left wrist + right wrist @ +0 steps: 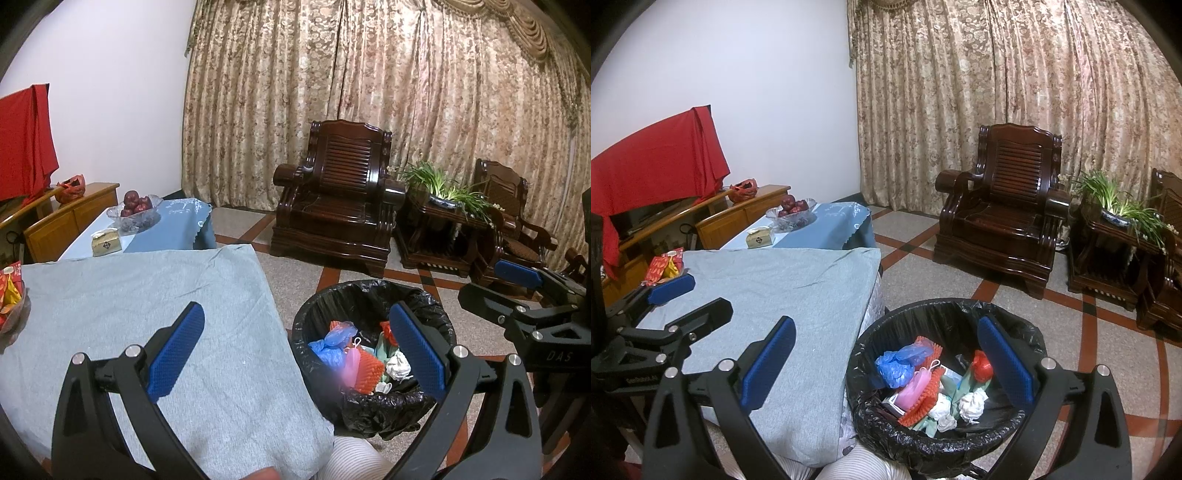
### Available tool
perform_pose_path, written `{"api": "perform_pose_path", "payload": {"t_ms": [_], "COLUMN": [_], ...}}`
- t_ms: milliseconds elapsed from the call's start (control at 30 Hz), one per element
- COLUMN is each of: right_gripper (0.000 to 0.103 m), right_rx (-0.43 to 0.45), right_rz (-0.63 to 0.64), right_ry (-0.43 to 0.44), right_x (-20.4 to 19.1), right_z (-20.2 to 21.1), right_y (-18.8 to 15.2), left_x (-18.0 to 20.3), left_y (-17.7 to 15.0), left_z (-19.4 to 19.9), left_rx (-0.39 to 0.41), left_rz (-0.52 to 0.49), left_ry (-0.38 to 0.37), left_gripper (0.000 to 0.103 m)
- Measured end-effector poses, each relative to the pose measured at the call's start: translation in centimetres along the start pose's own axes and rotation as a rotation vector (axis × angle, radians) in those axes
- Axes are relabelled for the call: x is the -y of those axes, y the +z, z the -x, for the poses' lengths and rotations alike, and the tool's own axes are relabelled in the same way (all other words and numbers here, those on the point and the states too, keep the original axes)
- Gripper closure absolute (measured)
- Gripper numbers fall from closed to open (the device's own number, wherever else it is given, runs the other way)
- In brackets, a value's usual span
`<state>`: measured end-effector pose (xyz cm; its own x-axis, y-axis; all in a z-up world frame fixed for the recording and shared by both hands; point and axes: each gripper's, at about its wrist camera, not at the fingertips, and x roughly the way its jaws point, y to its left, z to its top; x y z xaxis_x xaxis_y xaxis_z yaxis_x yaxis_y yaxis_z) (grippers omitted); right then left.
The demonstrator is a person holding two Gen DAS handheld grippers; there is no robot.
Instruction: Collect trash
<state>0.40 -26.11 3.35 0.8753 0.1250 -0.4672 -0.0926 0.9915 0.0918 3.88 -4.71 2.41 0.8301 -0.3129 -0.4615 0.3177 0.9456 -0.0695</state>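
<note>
Black liner, wide open, and the bin [945,380] sits on the floor right beside the corner of the table [783,295], already holding crumpled paper [972,403], a blue bag [894,369], a red wrapper [982,365] and orange netting [923,400]. Both tools hang above it with nothing in them: the right gripper [886,369] has its jaws spread wide over the bin mouth, and the left gripper [295,354] is just as wide, straddling the table edge and the bin rim.

The grey cloth [147,306] looks clear of scraps near the bin, so the collecting seems close to done. Only the red packets [666,266] at the far corner remain, and I can't tell whether they count as trash.

Risks from here: the two tools hang close together, so a crossing reach could knock them. A low swing could snag the loose liner and tip the bin, and a jaw might pinch the cloth and drag it.
</note>
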Motion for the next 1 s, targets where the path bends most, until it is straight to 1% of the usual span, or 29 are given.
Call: {"api": "perform_pose_path", "payload": {"t_ms": [1000], "right_gripper": [0.006], "right_rx": [-0.005], "right_rz": [0.001], "right_ry": [0.002], "right_x": [-0.18], "right_z": [-0.34], "right_y": [-0.23], "left_x": [-0.16], "left_y": [0.05], "left_z": [0.07], "left_rx": [-0.003], "left_rz": [0.001], "left_ry": [0.000], "left_gripper": [0.006]}}
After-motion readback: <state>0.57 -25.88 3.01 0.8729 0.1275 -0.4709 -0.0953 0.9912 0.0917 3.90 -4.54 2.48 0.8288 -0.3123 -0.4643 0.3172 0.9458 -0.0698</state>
